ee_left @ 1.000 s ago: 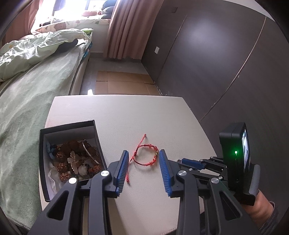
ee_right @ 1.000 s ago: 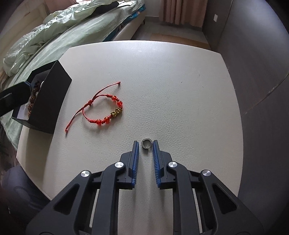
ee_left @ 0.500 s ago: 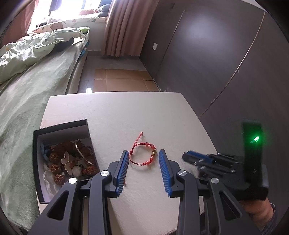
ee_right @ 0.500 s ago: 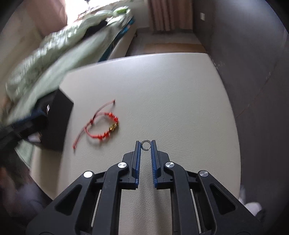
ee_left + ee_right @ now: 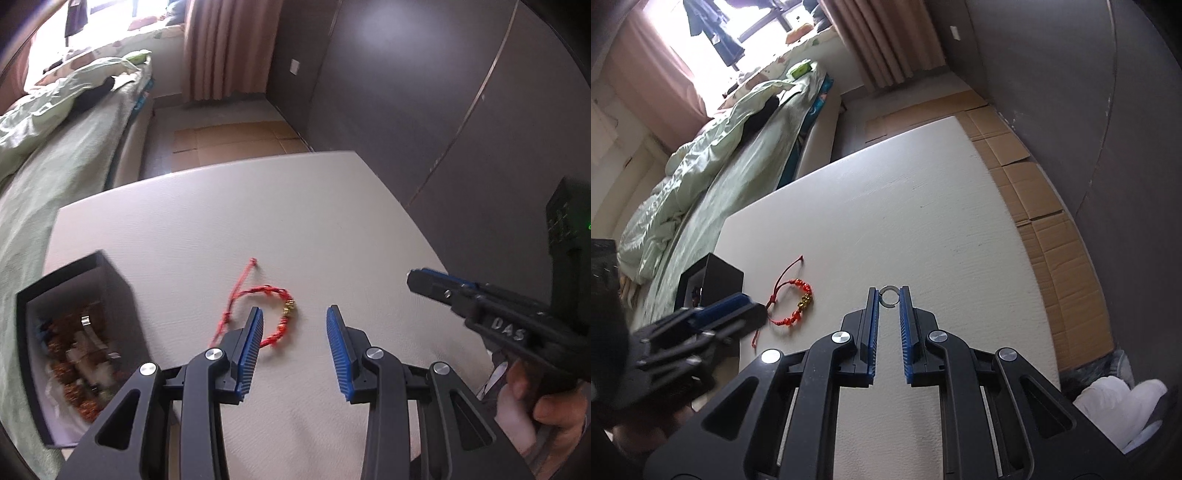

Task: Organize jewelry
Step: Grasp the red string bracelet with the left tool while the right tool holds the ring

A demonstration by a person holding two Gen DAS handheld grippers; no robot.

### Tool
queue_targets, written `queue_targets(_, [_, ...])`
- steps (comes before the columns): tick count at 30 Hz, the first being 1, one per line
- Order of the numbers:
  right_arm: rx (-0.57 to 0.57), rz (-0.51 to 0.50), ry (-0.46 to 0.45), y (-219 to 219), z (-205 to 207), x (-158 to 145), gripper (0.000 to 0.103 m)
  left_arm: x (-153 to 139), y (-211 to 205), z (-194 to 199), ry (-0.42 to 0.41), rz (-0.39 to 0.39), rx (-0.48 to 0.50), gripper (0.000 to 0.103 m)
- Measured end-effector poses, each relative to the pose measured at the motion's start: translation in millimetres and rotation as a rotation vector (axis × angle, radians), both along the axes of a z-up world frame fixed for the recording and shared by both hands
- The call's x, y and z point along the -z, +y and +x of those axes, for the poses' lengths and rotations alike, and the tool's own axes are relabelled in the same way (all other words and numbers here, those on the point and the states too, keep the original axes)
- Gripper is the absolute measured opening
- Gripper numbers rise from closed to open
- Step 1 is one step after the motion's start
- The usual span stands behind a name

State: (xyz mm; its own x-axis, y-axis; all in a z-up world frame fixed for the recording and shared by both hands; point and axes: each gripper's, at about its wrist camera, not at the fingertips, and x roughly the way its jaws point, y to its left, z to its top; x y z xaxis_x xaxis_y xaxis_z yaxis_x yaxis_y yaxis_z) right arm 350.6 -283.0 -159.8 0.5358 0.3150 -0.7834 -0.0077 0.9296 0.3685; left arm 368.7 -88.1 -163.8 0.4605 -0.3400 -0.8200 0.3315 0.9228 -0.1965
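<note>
On the table (image 5: 229,206): one red bracelet (image 5: 275,317), one ring (image 5: 890,295), one box (image 5: 74,280).

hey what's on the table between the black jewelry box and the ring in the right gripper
The red bracelet lies between the black box and the ring, with the left gripper over its near edge; the right wrist view shows this.

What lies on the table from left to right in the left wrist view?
Black jewelry box → red bracelet → right tongs, entering from the right edge.
</note>
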Motion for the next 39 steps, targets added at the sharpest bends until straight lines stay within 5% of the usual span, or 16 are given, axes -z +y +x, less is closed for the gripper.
queue_targets(9, [0.122, 0.083, -0.031, -21, -5, -4, 0.012, 31, -27, 18, 0.028, 0.078, 0.047, 0.032])
queue_targets(15, [0.115, 0.077, -0.03, -16, -2, -5, 0.012, 39, -39, 16, -0.011, 0.18, 0.04, 0.008])
queue_targets(18, [0.104, 0.068, -0.026, -14, -1, -4, 0.012, 37, -30, 18, 0.023, 0.138, 0.032, 0.004])
queue_targets(25, [0.091, 0.072, -0.055, -14, -6, -9, 0.012, 14, -21, 7, -0.025, 0.136, 0.036, 0.004])
queue_targets(39, [0.016, 0.104, -0.206, 9, -22, -37, 0.012, -78, 35, -18, -0.149, 0.05, -0.047, 0.004])
